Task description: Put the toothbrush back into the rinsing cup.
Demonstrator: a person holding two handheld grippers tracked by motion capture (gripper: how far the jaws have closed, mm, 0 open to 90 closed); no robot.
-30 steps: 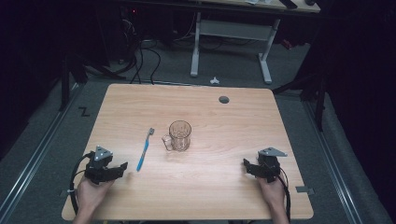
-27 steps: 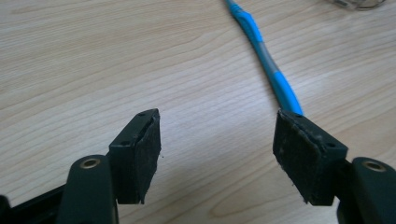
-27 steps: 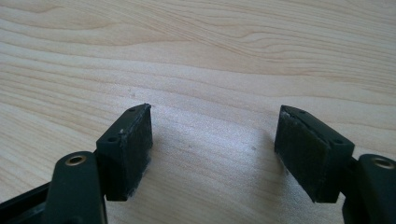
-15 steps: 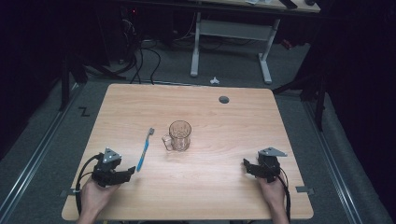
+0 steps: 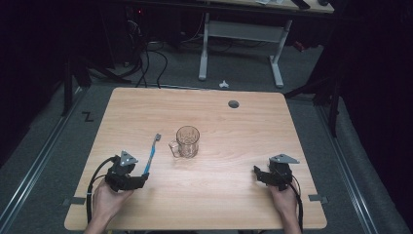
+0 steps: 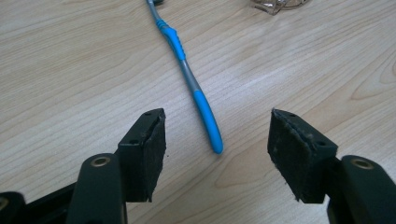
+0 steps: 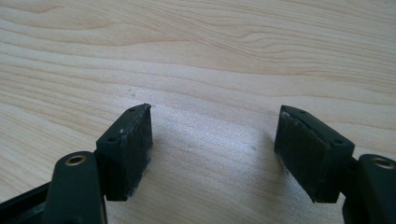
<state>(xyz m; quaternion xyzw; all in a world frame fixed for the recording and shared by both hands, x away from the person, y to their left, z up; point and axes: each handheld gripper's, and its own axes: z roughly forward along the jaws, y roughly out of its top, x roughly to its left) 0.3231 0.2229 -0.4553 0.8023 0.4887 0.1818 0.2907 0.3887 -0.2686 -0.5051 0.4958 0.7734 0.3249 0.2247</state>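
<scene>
blue toothbrush [image 6: 189, 77] lies just ahead of the gaping left gripper [image 6: 217, 140]

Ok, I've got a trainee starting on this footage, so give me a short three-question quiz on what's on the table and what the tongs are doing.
1. True or false: the left tongs are shut on the toothbrush.
2. The handle of the glass mug points toward which side of the high view: A left, B right?
3. Fill in: the right tongs are open over bare ____.

Key: 1 false, they are open, with the handle end lying between the jaws. 2 A. 3 table.
</scene>
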